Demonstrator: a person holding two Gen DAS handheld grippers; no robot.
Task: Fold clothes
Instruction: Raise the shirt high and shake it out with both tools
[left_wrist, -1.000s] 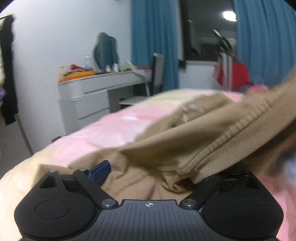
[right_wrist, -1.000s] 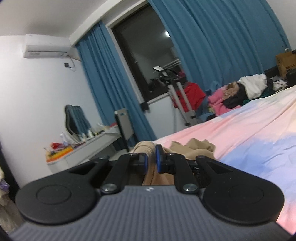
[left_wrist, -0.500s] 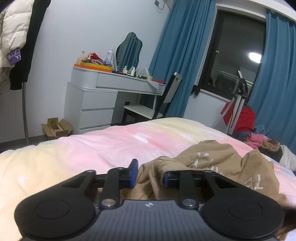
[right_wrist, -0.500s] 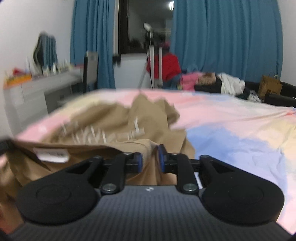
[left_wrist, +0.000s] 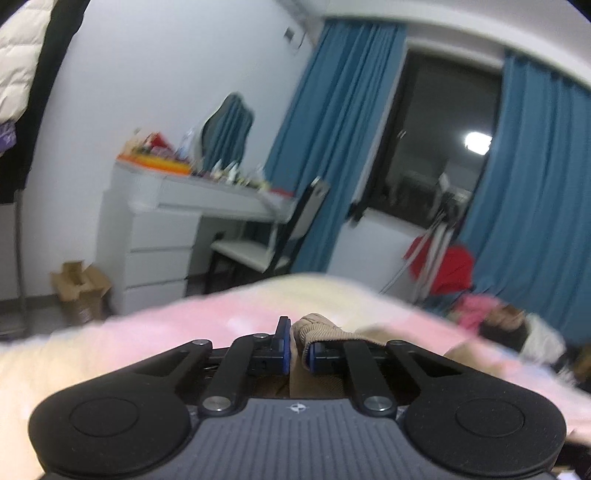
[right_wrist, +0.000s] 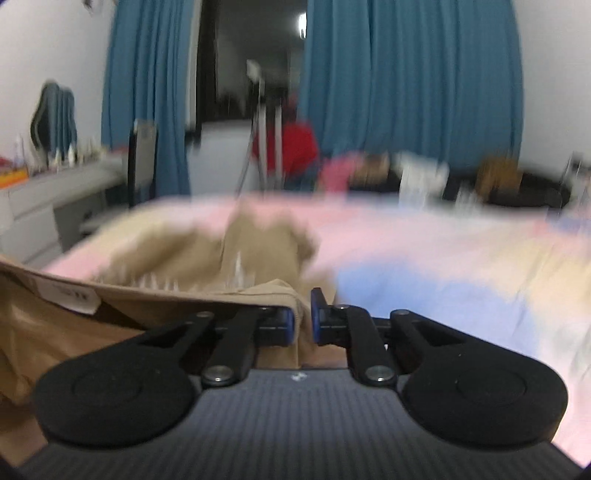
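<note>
Claws (left_wrist: 299, 345) (right_wrist: 303, 319) pinching tan garment (right_wrist: 177, 254)

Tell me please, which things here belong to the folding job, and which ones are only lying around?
For the job:
- tan garment
- left tongs, shut on its ribbed edge
- right tongs, shut on its hem
- bed under it

Lying about:
- clothes pile
- red garment
- cardboard box
- dresser

My right tongs (right_wrist: 303, 321) pinch the tan garment's (right_wrist: 177, 254) hem; the rest lies crumpled on the bed (right_wrist: 443, 251).
</note>
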